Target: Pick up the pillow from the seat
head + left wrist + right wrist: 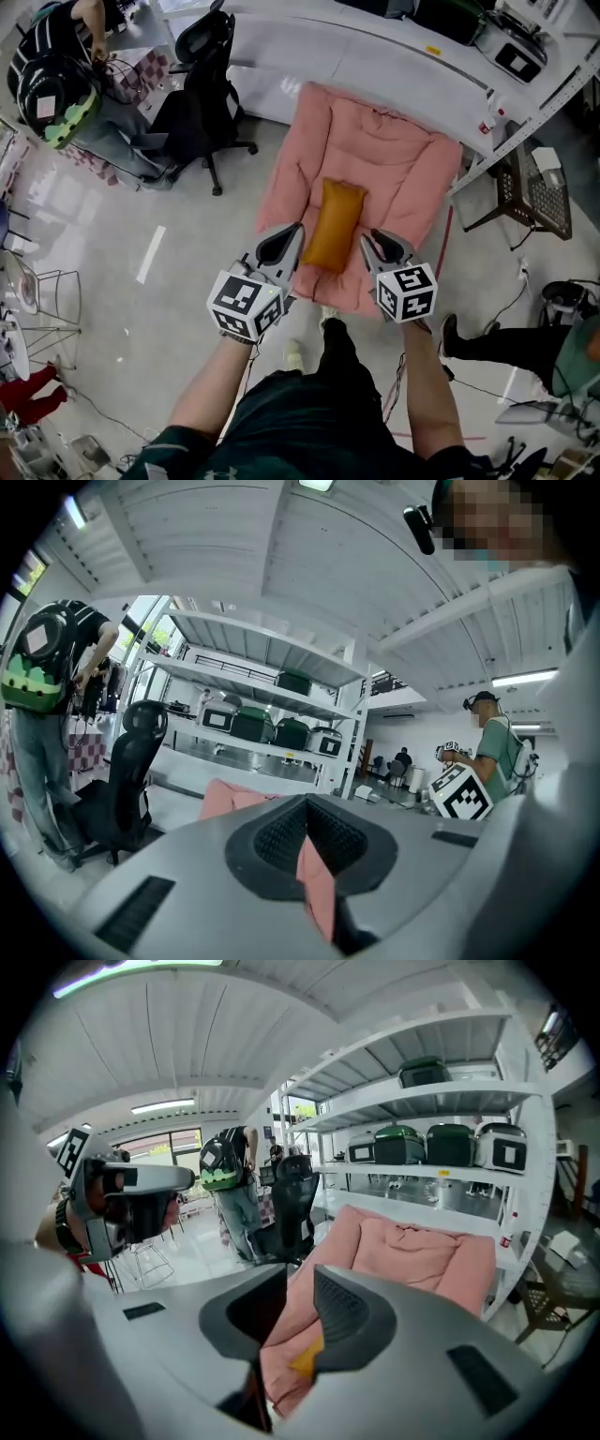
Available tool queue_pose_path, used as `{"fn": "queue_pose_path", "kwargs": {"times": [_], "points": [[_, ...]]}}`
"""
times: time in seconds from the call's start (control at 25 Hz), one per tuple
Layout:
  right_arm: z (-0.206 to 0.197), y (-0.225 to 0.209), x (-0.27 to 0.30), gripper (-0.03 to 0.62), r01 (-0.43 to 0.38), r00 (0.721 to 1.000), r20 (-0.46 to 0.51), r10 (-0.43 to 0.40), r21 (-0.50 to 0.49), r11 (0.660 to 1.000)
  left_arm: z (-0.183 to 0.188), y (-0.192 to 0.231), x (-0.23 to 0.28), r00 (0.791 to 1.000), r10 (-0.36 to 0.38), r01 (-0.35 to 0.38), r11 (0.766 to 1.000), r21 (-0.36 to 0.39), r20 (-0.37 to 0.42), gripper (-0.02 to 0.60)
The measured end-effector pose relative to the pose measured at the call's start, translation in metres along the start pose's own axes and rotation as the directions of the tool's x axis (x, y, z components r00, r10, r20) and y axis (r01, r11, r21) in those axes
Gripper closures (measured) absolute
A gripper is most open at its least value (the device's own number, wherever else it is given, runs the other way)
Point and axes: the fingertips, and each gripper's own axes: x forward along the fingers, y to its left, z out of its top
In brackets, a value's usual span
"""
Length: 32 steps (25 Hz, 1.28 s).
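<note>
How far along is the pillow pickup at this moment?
Done: the left gripper and right gripper flank the near end of the orange-brown oblong pillow. In hand: the right fingers are opening, nothing pressed between them. Remaining: grip the pillow, which lies flat on the pink padded seat, and lift it.

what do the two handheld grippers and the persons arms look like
The left gripper and right gripper are light grey wedge-shaped shells; their fingers carry black ribbed pads. Each bears a white cube printed with black square markers. The person wears a dark short-sleeved shirt with a small white logo.
</note>
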Motion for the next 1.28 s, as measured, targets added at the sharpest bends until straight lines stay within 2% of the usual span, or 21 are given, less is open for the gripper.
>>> {"fn": "queue_pose_path", "kwargs": {"times": [0.4,0.64,0.88,1.16,1.28], "points": [[-0.035,-0.092,0.131,0.508,-0.08,0.982,-0.178,0.069,-0.055,0.995,-0.041,0.061,0.115,0.997,0.045,-0.047,0.999,-0.024,-0.07,0.577],[-0.074,-0.128,0.198,0.508,-0.132,0.957,-0.271,0.107,-0.075,0.988,-0.076,0.095,0.168,0.993,0.064,-0.068,0.997,-0.036,-0.098,0.577],[-0.126,-0.153,0.257,0.488,-0.182,0.921,-0.36,0.148,-0.06,0.982,-0.119,0.113,0.211,0.987,0.061,-0.07,0.996,-0.057,-0.149,0.577],[-0.156,-0.173,0.328,0.479,-0.223,0.904,-0.394,0.165,-0.107,0.969,-0.17,0.144,0.245,0.974,0.093,-0.113,0.99,-0.086,-0.207,0.577],[-0.169,-0.178,0.352,0.472,-0.249,0.888,-0.423,0.178,-0.118,0.961,-0.185,0.154,0.254,0.968,0.107,-0.132,0.986,-0.1,-0.227,0.577]]}}
